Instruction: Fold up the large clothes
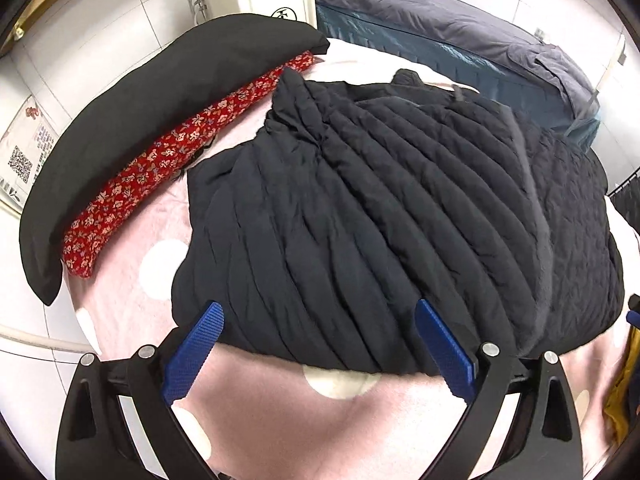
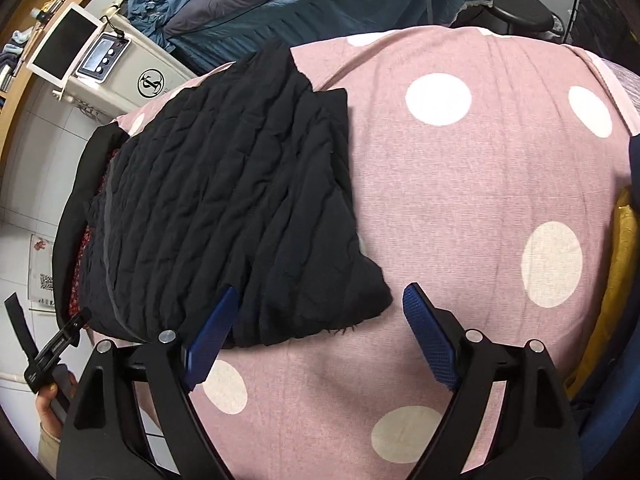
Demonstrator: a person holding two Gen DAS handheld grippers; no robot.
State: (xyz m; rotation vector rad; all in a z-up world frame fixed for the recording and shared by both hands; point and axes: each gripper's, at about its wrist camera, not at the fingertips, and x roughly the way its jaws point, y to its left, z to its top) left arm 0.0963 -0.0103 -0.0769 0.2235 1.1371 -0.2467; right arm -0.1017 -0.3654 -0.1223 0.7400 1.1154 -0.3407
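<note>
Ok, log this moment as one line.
jacket: on pink cover, partly folded | left hand-held gripper: open, at near hem | right hand-held gripper: open, at jacket corner

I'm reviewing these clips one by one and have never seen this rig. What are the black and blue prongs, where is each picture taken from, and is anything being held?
There is no robot here. A person holds a two-finger gripper in each hand, each carrying a fisheye camera that looks along its blue fingers. One picture comes from the left gripper, the other from the right gripper. Both are open and hold nothing. A black quilted jacket, partly folded, lies on a pink dotted sheet. Beside it lie a red floral cloth and another black garment. The left gripper also shows at the right view's lower left edge.
</note>
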